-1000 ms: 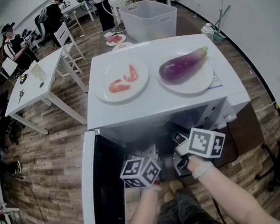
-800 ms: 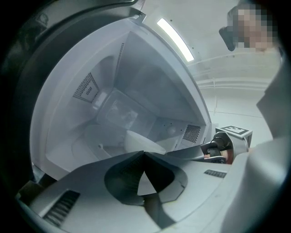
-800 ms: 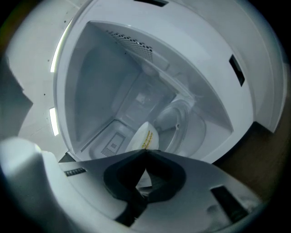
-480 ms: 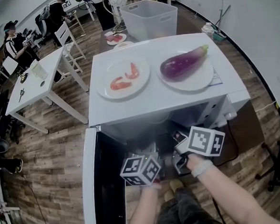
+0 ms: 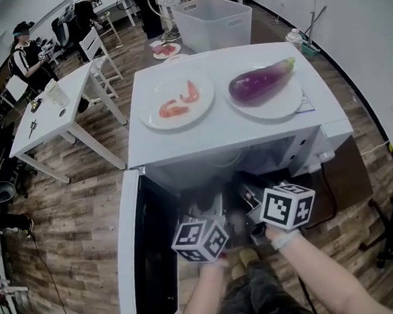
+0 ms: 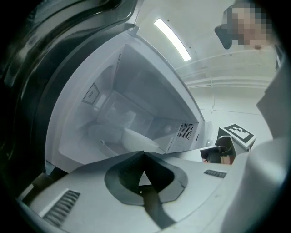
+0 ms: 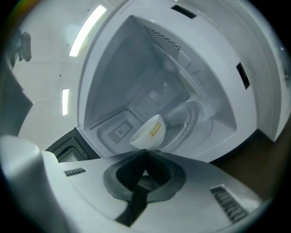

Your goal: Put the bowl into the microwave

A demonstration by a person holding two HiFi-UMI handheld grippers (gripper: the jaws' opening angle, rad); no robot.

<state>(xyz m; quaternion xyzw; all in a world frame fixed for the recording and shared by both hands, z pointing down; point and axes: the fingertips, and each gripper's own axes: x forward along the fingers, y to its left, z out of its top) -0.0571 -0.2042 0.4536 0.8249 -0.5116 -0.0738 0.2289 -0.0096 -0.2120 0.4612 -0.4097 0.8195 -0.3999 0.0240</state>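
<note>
The right claw (image 7: pixel 145 154) has its jaws pressed together with nothing between them. The left claw (image 6: pixel 144 154) is the same, closed and empty. Both point into the open microwave (image 5: pixel 225 134) from just in front of its mouth.

The bowl (image 7: pixel 148 132) is already inside, well beyond the tips, and it seems to rest on the glass turntable (image 7: pixel 195 116). So I judge that the placing is done and what remains is to leave cleanly.

The claws should draw straight back, not reach deeper, so that nothing knocks the bowl. The door (image 5: pixel 131 258) stands wide open at the left, and the left claw is nearer to push it. The push should be gentle, because a plate (image 5: pixel 274 108) with an eggplant (image 5: pixel 258 83) and another plate (image 5: pixel 180 120) lie on top of the microwave.
</note>
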